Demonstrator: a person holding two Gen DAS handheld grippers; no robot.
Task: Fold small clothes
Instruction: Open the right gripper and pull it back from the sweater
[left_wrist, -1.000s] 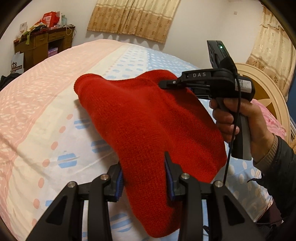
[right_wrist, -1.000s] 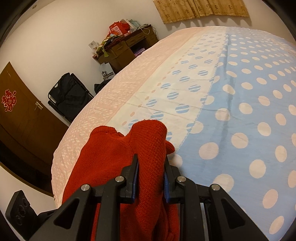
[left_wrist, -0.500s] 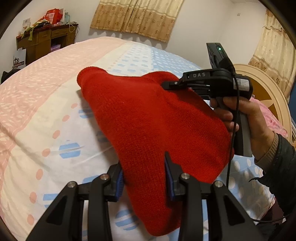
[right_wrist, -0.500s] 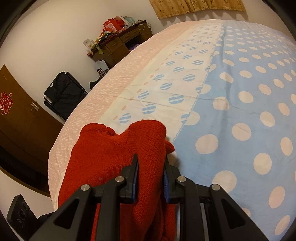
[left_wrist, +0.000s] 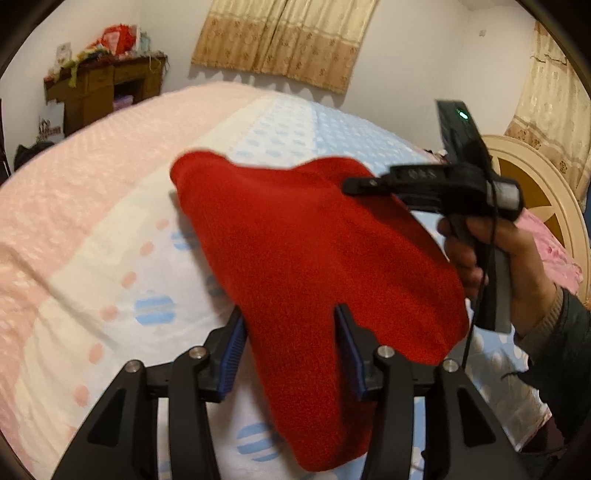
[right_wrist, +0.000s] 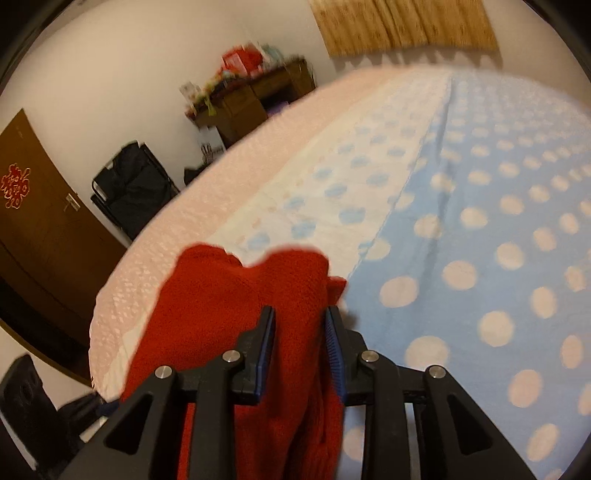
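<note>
red knit garment (left_wrist: 314, 251) pinched in left claw (left_wrist: 291, 354), right claw (right_wrist: 300, 347)

Left cam sits just behind my left gripper (left_wrist: 290, 332), facing forward over the polka-dot pink, white and blue bedspread (left_wrist: 110, 229) toward the tan patterned curtain (left_wrist: 284, 40); my right gripper (left_wrist: 354, 184) shows ahead-right. Right cam sits behind my right gripper (right_wrist: 300, 330), aimed ahead-left at the brown wooden door (right_wrist: 40, 206). Both close on the red knitted garment (left_wrist: 314, 251) (right_wrist: 236, 295). Shared: garment, bedspread (right_wrist: 480, 221), cluttered wooden desk (left_wrist: 107, 88) (right_wrist: 255, 96).
</note>
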